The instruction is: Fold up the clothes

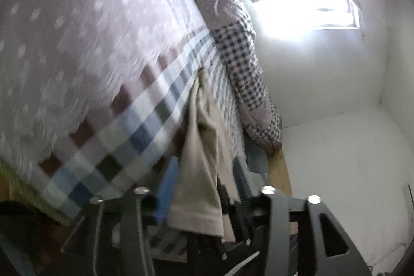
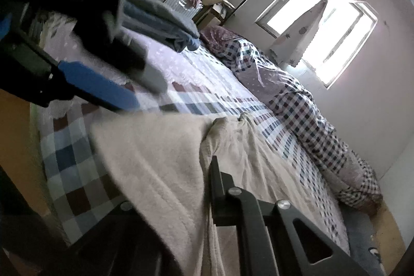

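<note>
Left tool (image 1: 207,201): pressed together on an edge of the beige garment (image 1: 199,172), whose cloth hangs pinched between its fingers, blue pad at one side
Right tool (image 2: 181,211): the same beige garment (image 2: 160,167) drapes over and between its fingers; it seems to be pinching the cloth, though the left finger is buried under fabric
Garment: lifted at the near end by both tools, the far end trailing onto the bed (image 2: 233,105), where it bunches in a small crumpled ridge
Bed cover: checked patchwork border near, pale dotted centre beyond
Folded pile (image 2: 165,22): grey and blue clothes stacked on the bed, well apart from the garment
Quilt (image 2: 297,105): checked bedding rolled along the far edge below the window (image 2: 323,25)
Risk: the trailing end may drag and fold crooked, since it is already bunched
Risk: a thin pinch near the hem may slip under the cloth's hanging weight
Risk: uneven height between the tools would skew the crease
</note>
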Motion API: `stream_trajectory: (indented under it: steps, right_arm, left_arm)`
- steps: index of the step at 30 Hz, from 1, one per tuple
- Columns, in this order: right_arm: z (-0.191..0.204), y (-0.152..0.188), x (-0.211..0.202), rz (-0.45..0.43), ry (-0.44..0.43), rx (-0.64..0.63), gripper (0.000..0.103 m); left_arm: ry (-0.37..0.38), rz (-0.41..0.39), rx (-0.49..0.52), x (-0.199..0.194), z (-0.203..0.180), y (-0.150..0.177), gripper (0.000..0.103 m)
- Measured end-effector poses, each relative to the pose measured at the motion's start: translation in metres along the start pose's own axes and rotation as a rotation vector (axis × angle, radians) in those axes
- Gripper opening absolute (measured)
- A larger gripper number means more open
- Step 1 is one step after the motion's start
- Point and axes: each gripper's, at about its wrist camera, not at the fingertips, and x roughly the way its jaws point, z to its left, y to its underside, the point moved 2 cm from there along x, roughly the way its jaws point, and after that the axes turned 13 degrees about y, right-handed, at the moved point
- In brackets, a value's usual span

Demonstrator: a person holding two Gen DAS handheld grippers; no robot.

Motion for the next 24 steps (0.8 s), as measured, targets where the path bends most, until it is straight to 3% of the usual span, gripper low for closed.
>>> stream_trajectory:
  steps: [2, 7, 19, 24]
  right_arm:
    - [-0.005, -0.002, -0.001, -0.004, -0.002, 0.016, 0.005]
    - [-0.024, -0.006, -0.003, -0.009, -0.008, 0.072, 0.005]
    - [-0.064, -0.014, -0.007, -0.011, -0.050, 0.188, 0.005]
    - [-0.074, -0.015, -0.010, -0.016, -0.062, 0.217, 0.005]
  left_arm:
    - [-0.015, 0.023, 0.024, 0.007, -0.007, -0.013, 0.065]
    - [-0.082, 0.128, 0.111, 0.057, -0.019, -0.051, 0.069]
    - [-0.243, 0.342, 0.153, 0.189, 0.004, -0.114, 0.069]
    - [-0.244, 0.370, 0.169, 0.220, 0.005, -0.130, 0.069]
